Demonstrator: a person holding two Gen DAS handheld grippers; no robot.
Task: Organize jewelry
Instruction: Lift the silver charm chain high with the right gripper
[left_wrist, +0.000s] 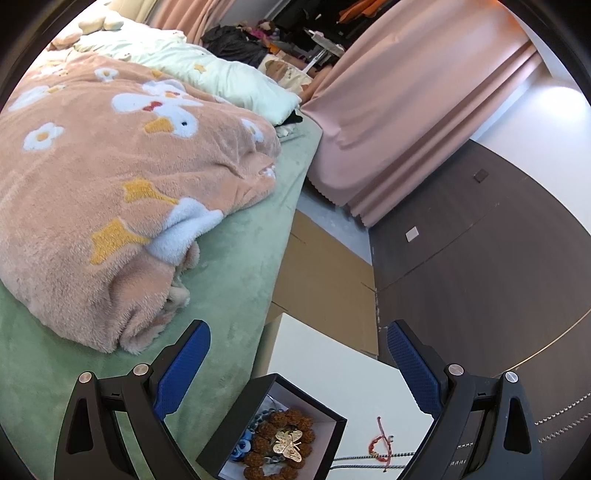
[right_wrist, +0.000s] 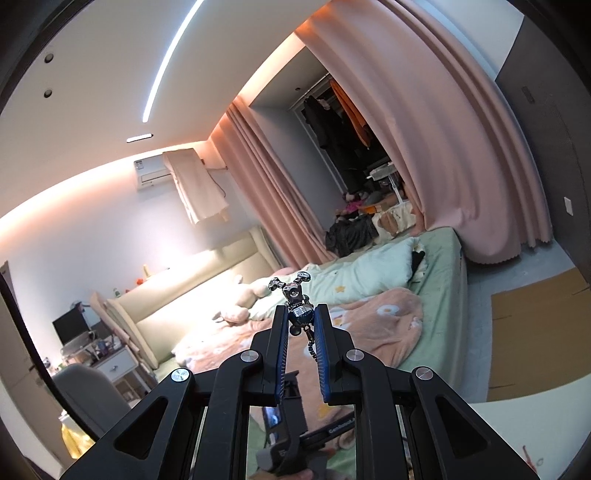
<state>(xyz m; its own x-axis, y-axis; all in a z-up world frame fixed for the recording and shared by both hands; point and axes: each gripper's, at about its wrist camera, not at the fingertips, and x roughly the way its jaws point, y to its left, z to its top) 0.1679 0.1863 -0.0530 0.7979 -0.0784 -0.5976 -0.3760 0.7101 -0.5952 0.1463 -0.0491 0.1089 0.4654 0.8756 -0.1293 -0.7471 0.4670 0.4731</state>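
Note:
In the left wrist view an open black jewelry box (left_wrist: 236, 424) sits on a white table (left_wrist: 332, 365). It holds a brown bead bracelet (left_wrist: 266, 443), a gold butterfly brooch (left_wrist: 288, 443) and blue pieces (left_wrist: 242, 445). A red string bracelet (left_wrist: 382, 441) and a silver chain (left_wrist: 369, 459) lie on the table right of the box. My left gripper (left_wrist: 299, 347) is open and empty above the box. My right gripper (right_wrist: 300, 317) is shut on a silver robot pendant (right_wrist: 295, 295), held high in the air; its chain (right_wrist: 312, 345) hangs between the fingers.
A bed with a green sheet (left_wrist: 240, 258), a folded peach duck blanket (left_wrist: 110, 184) and pillows (left_wrist: 236, 81) lies left of the table. Pink curtains (left_wrist: 406, 110) and a dark cabinet (left_wrist: 480, 258) stand to the right. Cardboard (left_wrist: 325, 273) covers the floor.

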